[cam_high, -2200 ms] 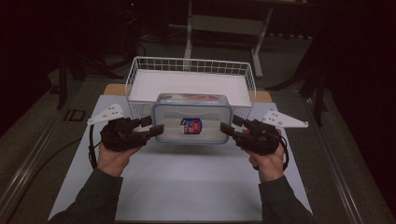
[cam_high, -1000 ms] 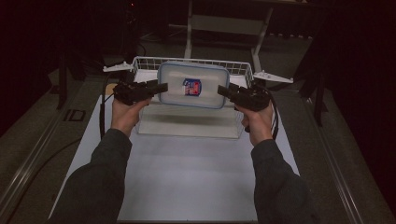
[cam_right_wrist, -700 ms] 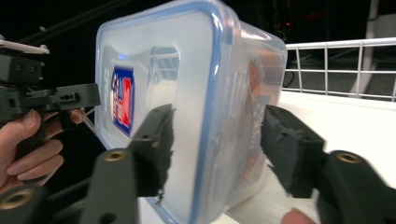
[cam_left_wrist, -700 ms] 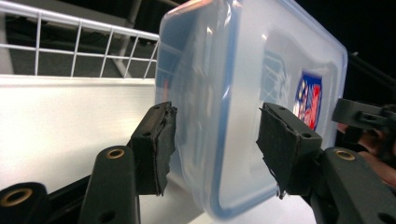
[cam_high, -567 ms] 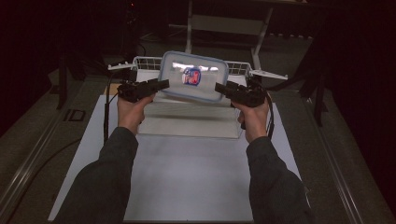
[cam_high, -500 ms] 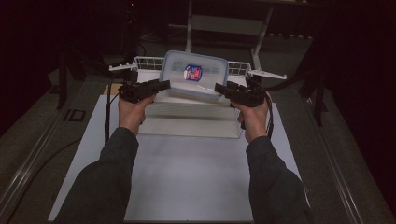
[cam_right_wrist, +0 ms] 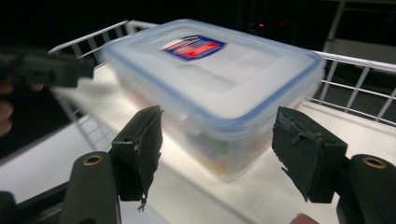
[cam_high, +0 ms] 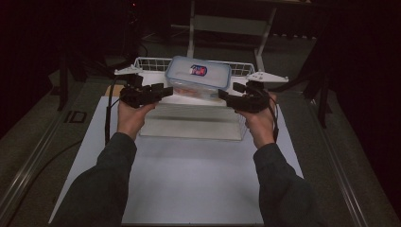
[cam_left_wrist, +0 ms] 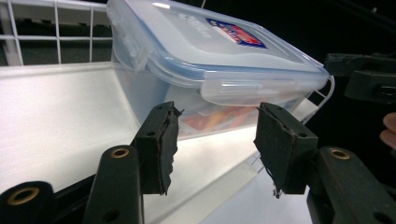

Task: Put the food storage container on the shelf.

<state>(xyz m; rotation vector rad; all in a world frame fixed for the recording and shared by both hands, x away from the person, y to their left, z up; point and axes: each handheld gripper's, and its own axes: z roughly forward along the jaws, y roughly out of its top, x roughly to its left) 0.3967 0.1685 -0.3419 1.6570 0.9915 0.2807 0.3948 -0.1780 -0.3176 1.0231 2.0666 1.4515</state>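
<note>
Lying lid-up, container [cam_high: 198, 78] long axis crosswise (in basket [cam_high: 142, 63]).

I see the box [cam_high: 198, 78] sitting in the wire basket [cam_high: 146, 64], taking up its middle — the basket floor to either side lies bare. The wire walls rise around it and bar a level approach from the far side. My left gripper [cam_high: 158, 92] and right gripper [cam_high: 227, 96] stand just off the box's two ends, jaws apart, a small gap on each side. The white mat [cam_high: 189, 175] in front lies open — only my forearms cross it.
</note>
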